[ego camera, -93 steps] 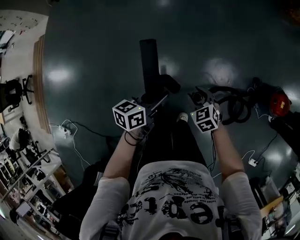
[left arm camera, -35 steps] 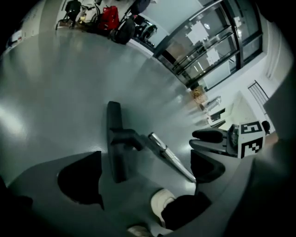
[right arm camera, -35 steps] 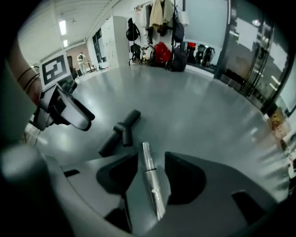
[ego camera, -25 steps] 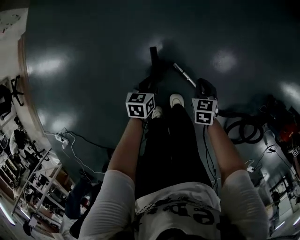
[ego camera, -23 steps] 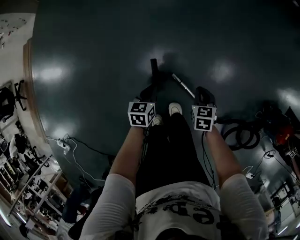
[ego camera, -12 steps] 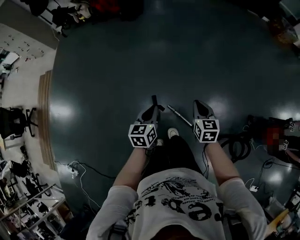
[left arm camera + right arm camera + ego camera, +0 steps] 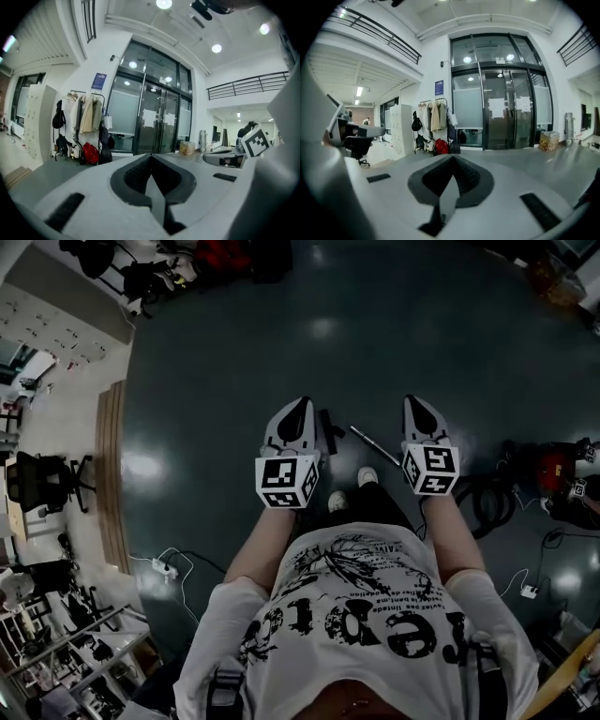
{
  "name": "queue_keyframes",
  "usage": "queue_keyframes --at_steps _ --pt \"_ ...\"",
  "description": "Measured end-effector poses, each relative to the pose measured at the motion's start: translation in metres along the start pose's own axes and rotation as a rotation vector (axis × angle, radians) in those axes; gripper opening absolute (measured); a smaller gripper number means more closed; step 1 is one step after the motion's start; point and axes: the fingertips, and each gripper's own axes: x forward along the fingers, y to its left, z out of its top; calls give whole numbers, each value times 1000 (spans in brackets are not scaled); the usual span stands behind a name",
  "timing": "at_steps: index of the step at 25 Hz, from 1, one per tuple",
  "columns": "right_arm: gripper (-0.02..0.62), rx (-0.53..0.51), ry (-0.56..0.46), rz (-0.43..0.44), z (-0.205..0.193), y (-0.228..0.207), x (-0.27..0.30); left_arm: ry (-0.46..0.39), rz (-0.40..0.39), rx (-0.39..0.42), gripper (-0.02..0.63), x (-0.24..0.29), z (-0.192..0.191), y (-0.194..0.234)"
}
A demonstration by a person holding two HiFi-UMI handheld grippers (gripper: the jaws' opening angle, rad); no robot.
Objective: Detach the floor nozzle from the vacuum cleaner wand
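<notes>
The left gripper and right gripper are pale grey, and each carries black-and-white square markers. The floor is a dark, glossy teal. The T-shirt is white with black print. The wand is silver, and the vacuum cleaner is red.

Dark glossy floor w/ lamp glare, glass entry doors, coat rack nr white lockers, office chair at edge.

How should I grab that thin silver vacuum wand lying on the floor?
Probably mid-shaft on the thin silver vacuum wand, from straight above, jaws set across it: it lies flat and slanted on the dark floor, so only its top and sides are open.
</notes>
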Motion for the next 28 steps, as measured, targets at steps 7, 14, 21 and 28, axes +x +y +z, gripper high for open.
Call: queue_keyframes --at_steps 7,14,21,28 --pt "2 49 -41 -82 7 -10 -32 -25 20 27 5 -25 -6 0" --pt "2 15 -65 -35 18 8 -29 -50 5 2 5 -25 -1 -3" --pt "2 -11 -87 -19 37 13 -26 -109 -29 -42 5 -25 30 -2" --pt "2 40 -72 -18 39 16 -24 -94 -42 -52 5 -19 27 3"
